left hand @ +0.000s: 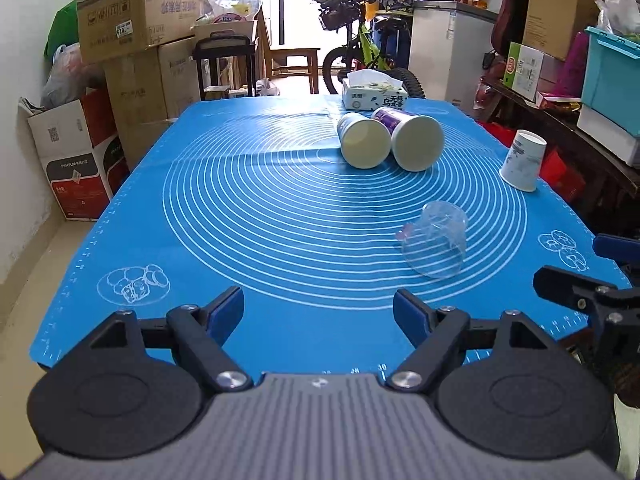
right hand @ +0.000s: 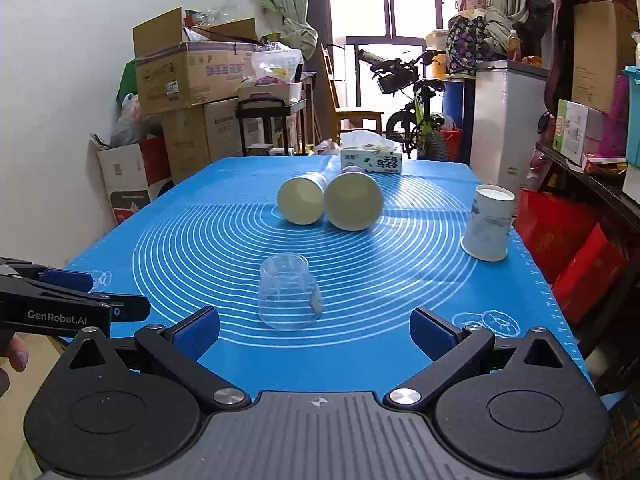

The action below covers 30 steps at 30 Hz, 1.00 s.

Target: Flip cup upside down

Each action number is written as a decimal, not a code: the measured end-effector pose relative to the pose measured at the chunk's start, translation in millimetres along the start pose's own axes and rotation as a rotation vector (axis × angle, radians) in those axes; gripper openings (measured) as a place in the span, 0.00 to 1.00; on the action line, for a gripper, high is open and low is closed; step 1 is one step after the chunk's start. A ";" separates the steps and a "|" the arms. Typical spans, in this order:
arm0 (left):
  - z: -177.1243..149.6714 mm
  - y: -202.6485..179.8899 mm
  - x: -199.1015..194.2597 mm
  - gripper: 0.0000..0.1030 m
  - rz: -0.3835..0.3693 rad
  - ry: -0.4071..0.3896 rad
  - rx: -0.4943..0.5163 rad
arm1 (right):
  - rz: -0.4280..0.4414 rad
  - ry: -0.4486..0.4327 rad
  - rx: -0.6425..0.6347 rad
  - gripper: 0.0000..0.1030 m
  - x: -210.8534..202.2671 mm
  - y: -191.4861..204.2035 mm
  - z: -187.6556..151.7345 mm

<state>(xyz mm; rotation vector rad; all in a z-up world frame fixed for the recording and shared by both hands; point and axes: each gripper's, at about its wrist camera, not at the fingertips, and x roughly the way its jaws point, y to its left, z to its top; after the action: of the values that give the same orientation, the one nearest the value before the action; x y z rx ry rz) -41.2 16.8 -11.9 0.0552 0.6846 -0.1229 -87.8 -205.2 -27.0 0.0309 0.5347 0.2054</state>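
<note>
A clear plastic cup (right hand: 289, 291) stands mouth-down on the blue mat (right hand: 200, 248), just ahead of my right gripper (right hand: 315, 330), which is open and empty. The cup also shows in the left wrist view (left hand: 438, 245), ahead and to the right of my left gripper (left hand: 319, 312), which is open and empty. Two paper cups (right hand: 301, 204) (right hand: 353, 201) lie on their sides side by side at mid-mat, mouths toward me. A white paper cup (right hand: 487, 222) stands upside down at the right edge.
A tissue box (right hand: 371, 159) sits at the mat's far edge. Cardboard boxes (right hand: 192, 76) stack at the left, a bicycle (right hand: 416, 120) and a white cabinet (right hand: 508, 120) behind, red boxes and shelves on the right. The right gripper shows at the right edge of the left wrist view (left hand: 592, 292).
</note>
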 end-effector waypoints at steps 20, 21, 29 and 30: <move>-8.7 -9.2 -12.8 0.79 0.005 -0.010 0.017 | 0.036 0.002 -0.046 1.00 -12.7 13.3 -3.7; -8.7 -9.4 -12.9 0.79 0.004 -0.010 0.017 | 0.036 0.003 -0.046 1.00 -12.9 13.4 -3.7; -9.1 -10.1 -12.4 0.79 0.010 -0.011 0.022 | 0.037 0.006 -0.045 1.00 -12.9 13.3 -4.1; -9.5 -10.8 -12.8 0.79 0.011 -0.011 0.022 | 0.037 0.008 -0.046 1.00 -12.6 13.0 -5.0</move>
<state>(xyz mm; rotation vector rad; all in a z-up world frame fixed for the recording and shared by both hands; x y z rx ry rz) -58.4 8.2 -11.3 0.0798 0.6719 -0.1200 -103.4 -195.1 -23.9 -0.0049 0.5377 0.2535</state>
